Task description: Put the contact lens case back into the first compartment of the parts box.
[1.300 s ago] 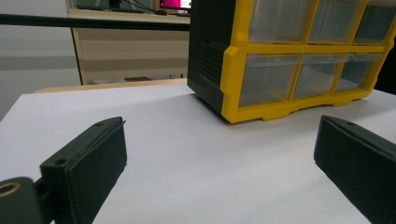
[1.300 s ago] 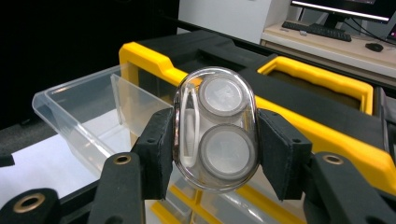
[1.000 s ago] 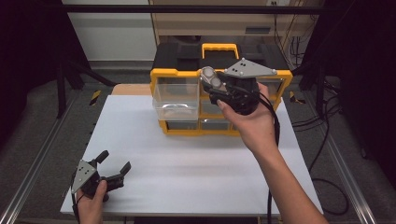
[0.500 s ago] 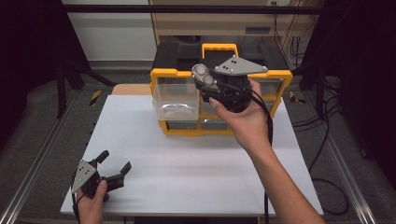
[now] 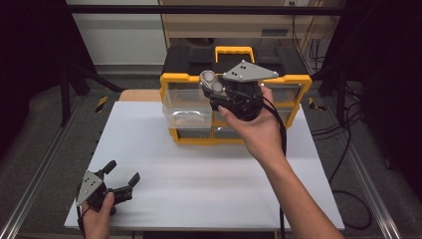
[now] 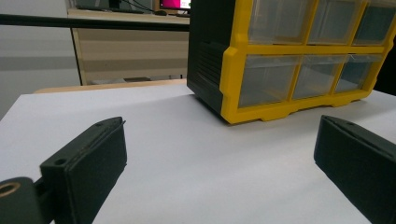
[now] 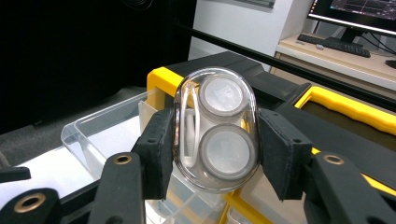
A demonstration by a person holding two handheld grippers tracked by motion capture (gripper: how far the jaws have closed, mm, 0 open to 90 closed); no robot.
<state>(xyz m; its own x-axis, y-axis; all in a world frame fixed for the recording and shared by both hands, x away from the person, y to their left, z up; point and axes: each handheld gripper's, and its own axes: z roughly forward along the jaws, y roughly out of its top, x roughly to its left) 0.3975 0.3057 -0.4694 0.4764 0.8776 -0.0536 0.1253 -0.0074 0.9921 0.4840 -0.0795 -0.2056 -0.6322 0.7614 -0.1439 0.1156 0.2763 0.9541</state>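
Clear plastic case [image 7: 215, 128] with two round lidded pots sits clamped in the right hand-held gripper [image 7: 215, 140], poised above the organiser's [image 5: 293, 82] pulled-out drawer [image 5: 186, 107]; next likely lowering and release. Left hand-held gripper [image 5: 119, 177] rests wide on the worktop [image 5: 209, 174].

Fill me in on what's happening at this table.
A person's right gripper is clamped on a clear oval case with two round white caps, held above an open clear drawer pulled out of the yellow-and-black organizer. The left gripper rests open near the front left corner of the white table, holding nothing.
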